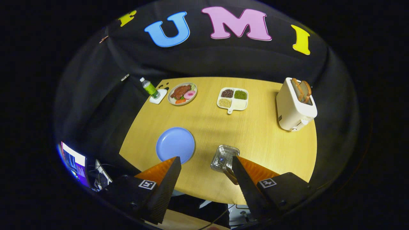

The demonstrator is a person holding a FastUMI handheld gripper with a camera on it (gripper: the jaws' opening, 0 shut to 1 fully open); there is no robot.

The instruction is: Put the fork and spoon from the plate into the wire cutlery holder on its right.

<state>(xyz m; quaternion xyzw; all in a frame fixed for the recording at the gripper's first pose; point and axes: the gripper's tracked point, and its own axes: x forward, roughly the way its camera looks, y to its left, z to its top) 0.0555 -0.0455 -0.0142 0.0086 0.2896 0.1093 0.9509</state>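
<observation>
I look down on the wooden table [255, 134] from high up. My gripper [206, 158] is open, with nothing between its orange-backed fingers [166, 179]. The blue plate [175, 144] lies just ahead of the left fingertip, and its face shows bare blue. To its right, just ahead of the right fingertip, stands the wire cutlery holder [224, 157], seen from above. Inside it I see a blue-tipped handle [221, 158]. A brown handle [230, 175] leans out of it towards the right finger, which partly hides it.
At the table's far side are a white toaster [296, 103] holding bread slices, a divided dish of beans [232, 99], a plate of food [182, 93] and a green bottle [149, 88] on a white coaster. A lit monitor [75, 163] stands off the near left corner.
</observation>
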